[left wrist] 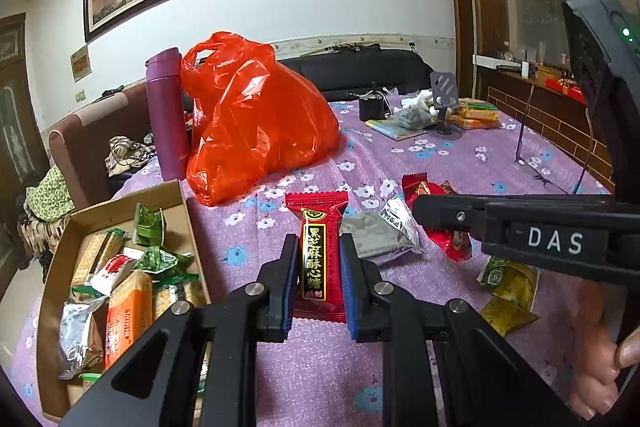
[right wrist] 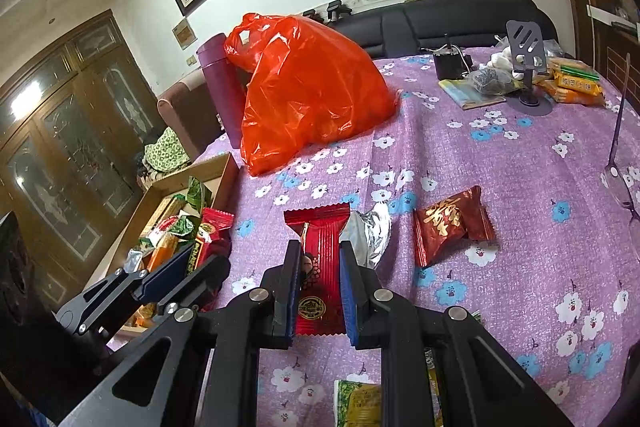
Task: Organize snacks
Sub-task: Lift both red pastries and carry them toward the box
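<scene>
Both claws are clenched, each on a red candy packet. The left claw (left wrist: pixel 319 267) pinches a red packet with black-and-gold lettering (left wrist: pixel 316 251); the right claw (right wrist: pixel 320 271) pinches a ribbed red packet with a gold seal (right wrist: pixel 318 267). Each packet stands between blue pads (left wrist: pixel 290 279), gripped across its narrow middle, with its crimped ends sticking out front and back.

The cardboard box (left wrist: pixel 120 205) sits at 9 o'clock from the left claw, already crowded with crackers and green wrappers. Loose snacks lie on the counter (right wrist: pixel 500 155): a silver packet (right wrist: pixel 370 231) just beside the right claw at 1 o'clock, a dark red candy (right wrist: pixel 452 223) at 2 o'clock, and yellow-green packets (left wrist: pixel 508 287) at 3 o'clock from the left claw.

Risks, as I judge them:
- The wrappers are slick foil and the grip is narrow; a quick swing toward the box can let a packet twist or slide out.
- The two claws sit near each other, the right claw's arm crossing at 3 o'clock in the left view; if both head for the box together they can collide.
- The box is heaped, so a packet released on top can slide off over the low wall.
- The orange bag (left wrist: pixel 256 119) at 11 o'clock leans near the box's far corner and can snag on a high pass.
</scene>
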